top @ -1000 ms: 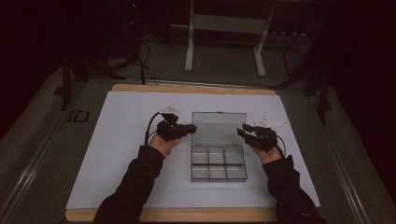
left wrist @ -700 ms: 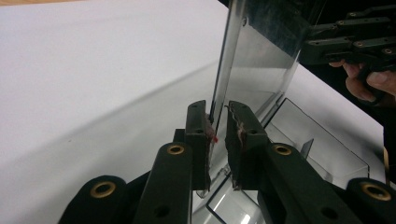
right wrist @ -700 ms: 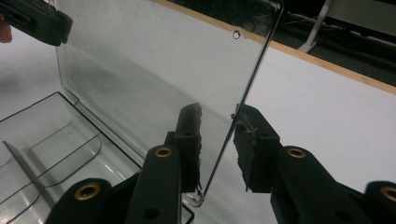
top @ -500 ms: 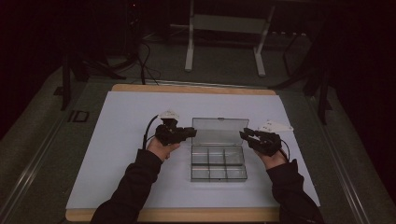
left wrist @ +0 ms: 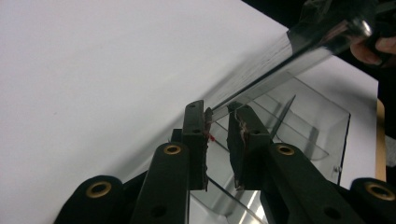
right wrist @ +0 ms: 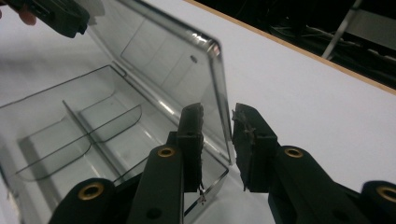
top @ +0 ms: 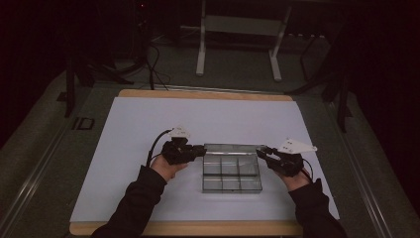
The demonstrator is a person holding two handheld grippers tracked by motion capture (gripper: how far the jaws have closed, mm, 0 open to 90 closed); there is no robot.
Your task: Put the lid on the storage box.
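Observation:
A clear plastic compartment box (top: 231, 176) sits on the white table top, its dividers bare. Its hinged lid (top: 233, 147) stands roughly upright over the back edge. My left gripper (top: 202, 148) holds the lid's left end; in the left gripper view the lid (left wrist: 280, 56) runs in between the jaw tips of the gripper (left wrist: 218, 112), above the box base (left wrist: 308, 121). My right gripper (top: 261, 149) holds the right end. In the right gripper view the lid (right wrist: 159, 51) has its side rim pinched by the gripper (right wrist: 218, 114), with the compartments (right wrist: 51, 121) below.
The white sheet (top: 148, 124) covers a wooden table, with bare room left of and behind the box. The table's far edge (top: 203, 94) borders a dark floor with cables and a metal stand (top: 200, 49). The other gripper (right wrist: 56, 16) shows at the lid's far end.
The lid lay flat behind the box a second ago. Both grippers have swung it up on its hinge and come nearer me; it now stands about upright.

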